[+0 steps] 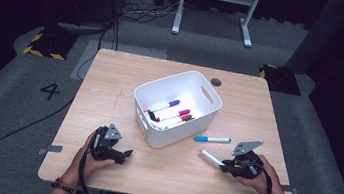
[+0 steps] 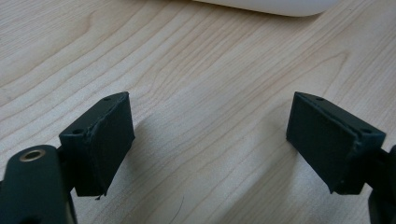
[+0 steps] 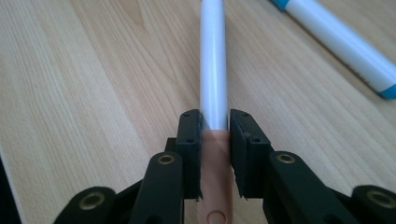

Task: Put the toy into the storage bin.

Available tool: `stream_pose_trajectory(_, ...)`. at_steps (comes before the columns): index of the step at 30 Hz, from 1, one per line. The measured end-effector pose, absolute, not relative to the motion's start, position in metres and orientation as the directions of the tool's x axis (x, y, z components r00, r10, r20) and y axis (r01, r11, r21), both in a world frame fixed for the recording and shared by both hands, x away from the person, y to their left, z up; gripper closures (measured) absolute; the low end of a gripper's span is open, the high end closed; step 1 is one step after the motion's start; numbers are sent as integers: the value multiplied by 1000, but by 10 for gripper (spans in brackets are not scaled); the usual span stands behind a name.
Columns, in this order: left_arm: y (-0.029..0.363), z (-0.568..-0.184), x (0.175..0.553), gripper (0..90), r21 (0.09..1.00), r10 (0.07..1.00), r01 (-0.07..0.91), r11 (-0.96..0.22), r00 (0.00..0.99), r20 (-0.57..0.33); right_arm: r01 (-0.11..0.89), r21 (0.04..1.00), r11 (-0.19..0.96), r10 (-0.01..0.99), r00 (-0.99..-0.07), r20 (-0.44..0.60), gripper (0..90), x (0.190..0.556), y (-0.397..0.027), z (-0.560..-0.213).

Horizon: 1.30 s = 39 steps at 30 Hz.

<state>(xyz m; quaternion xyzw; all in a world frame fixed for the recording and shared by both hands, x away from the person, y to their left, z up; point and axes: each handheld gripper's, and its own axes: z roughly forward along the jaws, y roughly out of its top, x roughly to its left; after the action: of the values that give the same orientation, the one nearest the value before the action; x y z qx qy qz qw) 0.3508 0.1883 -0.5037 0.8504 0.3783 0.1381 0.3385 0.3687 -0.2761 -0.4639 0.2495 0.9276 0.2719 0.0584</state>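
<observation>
Near the desk's front right corner, a white marker (image 3: 213,60) is pinched at its peach cap end by the right claw (image 3: 214,128). Judged light, stiff and slick, it is best gripped across the barrel. The left claw (image 2: 210,135) is spread, nothing between.

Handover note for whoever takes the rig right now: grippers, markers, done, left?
Right gripper: shut on the peach-capped marker, pinched near its cap end, low over the table at front right.
Left gripper: open, nothing between the jaws, resting at front left near the bin.
Bin: mid-table, several markers already inside.
Blue-capped marker: loose on the table, just right of the bin.
Done: most markers binned; one more gripped.
Left: likely carry the gripped marker into the bin, then fetch the blue-capped one.
</observation>
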Motion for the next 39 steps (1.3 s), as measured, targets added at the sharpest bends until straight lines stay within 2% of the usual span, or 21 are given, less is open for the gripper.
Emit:
stream_pose_trajectory(9, 188, -504, 351, 151, 680, 736, 549, -486, 677, -21, 425, 627, 653, 511, -858, 49, 749, 361, -286, -443)
stream_pose_trajectory(21, 188, -504, 351, 151, 679, 735, 551, -485, 678, -25, 365, 754, 546, 524, -851, 33, 749, 358, -295, -393)
stream_pose_trajectory(39, 188, -504, 351, 151, 681, 736, 552, -482, 676, -26, 281, 833, 477, 535, -845, -21, 749, 380, -268, -327)
